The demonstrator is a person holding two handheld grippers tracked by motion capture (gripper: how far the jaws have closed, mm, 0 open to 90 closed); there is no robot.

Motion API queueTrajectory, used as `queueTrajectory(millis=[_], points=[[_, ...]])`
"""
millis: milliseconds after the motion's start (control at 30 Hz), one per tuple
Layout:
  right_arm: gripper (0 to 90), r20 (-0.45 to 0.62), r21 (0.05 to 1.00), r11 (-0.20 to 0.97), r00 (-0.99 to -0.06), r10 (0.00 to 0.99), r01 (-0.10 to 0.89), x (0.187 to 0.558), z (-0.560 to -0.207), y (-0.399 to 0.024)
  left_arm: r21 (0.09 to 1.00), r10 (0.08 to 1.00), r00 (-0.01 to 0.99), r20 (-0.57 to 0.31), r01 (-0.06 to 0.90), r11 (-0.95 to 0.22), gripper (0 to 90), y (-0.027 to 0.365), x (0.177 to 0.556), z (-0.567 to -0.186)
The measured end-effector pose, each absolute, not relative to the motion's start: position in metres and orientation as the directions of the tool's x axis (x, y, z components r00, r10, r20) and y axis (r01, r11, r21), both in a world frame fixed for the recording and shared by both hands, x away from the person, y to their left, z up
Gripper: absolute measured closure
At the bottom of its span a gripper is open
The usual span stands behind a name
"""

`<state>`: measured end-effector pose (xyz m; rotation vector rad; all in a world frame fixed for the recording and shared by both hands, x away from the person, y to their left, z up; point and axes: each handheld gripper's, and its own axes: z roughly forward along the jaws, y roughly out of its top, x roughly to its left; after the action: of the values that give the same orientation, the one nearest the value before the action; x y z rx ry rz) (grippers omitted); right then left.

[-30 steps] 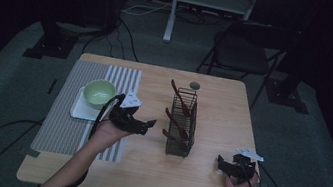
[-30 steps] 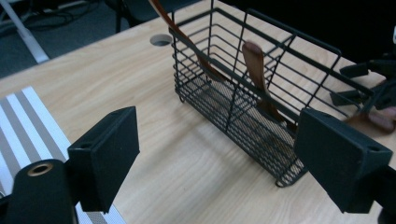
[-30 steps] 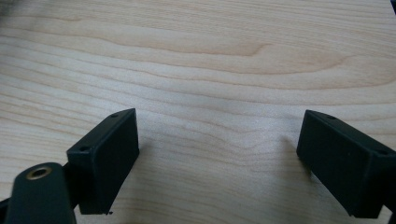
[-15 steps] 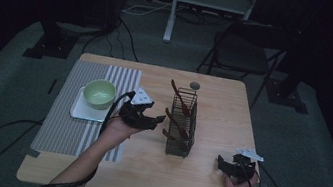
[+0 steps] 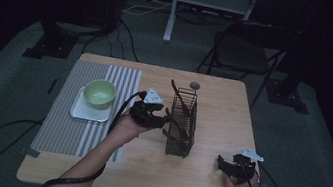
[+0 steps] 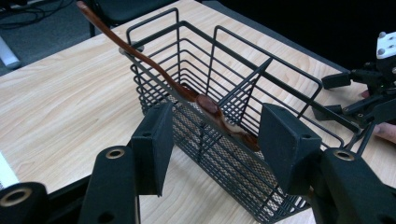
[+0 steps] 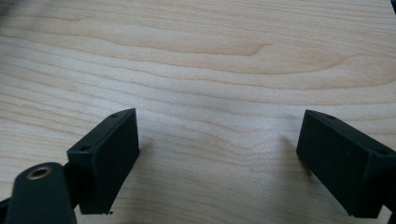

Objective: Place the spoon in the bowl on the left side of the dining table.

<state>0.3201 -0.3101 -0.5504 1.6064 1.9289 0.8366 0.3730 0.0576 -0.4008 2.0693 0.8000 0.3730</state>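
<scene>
A black wire basket (image 5: 180,139) stands upright at the middle of the wooden table (image 5: 212,111). Brown spoons (image 5: 177,94) lean in it, handles sticking out past the rim. My left gripper (image 5: 163,119) is open at the basket's left side, its fingertips close to the wires. In the left gripper view the jaws (image 6: 217,135) stand apart in front of the basket (image 6: 268,55), and a long brown spoon (image 6: 154,70) lies slanted across its rim. My right gripper (image 5: 230,165) rests open near the front right edge, with bare wood between its jaws (image 7: 217,154).
A green bowl (image 5: 99,93) sits on a white square plate (image 5: 82,110) on a striped mat (image 5: 68,128) at the left. A small grey round object (image 5: 195,85) lies behind the basket. A folding chair (image 5: 241,55) stands beyond the table.
My left gripper has moved right across the mat's edge and come up to the basket's left side. The right gripper has stayed where it was.
</scene>
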Motion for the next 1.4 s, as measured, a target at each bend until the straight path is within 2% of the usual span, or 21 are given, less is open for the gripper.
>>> queueTrajectory(millis=[300, 433, 533, 667, 800, 1033, 1400], points=[[12.4, 0.014, 0.723, 0.120, -0.189, 0.982, 0.681, 0.320, -0.550, -0.310, 0.812, 0.659, 0.752, -0.023, 0.399, -0.427, 65.3, 0.056, 0.377, -0.403], [12.4, 0.014, 0.723, 0.120, -0.188, 0.982, 0.681, 0.320, -0.550, -0.310, 0.806, 0.656, 0.755, -0.008, 0.394, -0.443, 65.4, 0.054, 0.378, -0.404], [12.4, 0.014, 0.723, 0.120, -0.188, 0.982, 0.681, 0.320, -0.550, -0.310, 0.803, 0.650, 0.760, 0.010, 0.381, -0.457, 74.0, 0.053, 0.378, -0.406], [12.4, 0.014, 0.723, 0.120, -0.189, 0.982, 0.681, 0.320, -0.550, -0.310, 0.807, 0.638, 0.770, 0.019, 0.365, -0.464, 78.3, 0.051, 0.377, -0.407], [12.4, 0.014, 0.723, 0.120, -0.188, 0.982, 0.681, 0.320, -0.550, -0.310, 0.815, 0.624, 0.781, -0.016, 0.372, -0.444, 83.0, 0.051, 0.376, -0.404], [12.4, 0.015, 0.722, 0.119, -0.188, 0.982, 0.681, 0.320, -0.550, -0.310, 0.824, 0.593, 0.805, -0.029, 0.355, -0.442, 84.4, 0.047, 0.372, -0.400], [12.4, 0.014, 0.723, 0.120, -0.189, 0.982, 0.681, 0.320, -0.550, -0.310, 0.840, 0.613, 0.789, -0.040, 0.359, -0.407, 84.6, 0.054, 0.370, -0.392]])
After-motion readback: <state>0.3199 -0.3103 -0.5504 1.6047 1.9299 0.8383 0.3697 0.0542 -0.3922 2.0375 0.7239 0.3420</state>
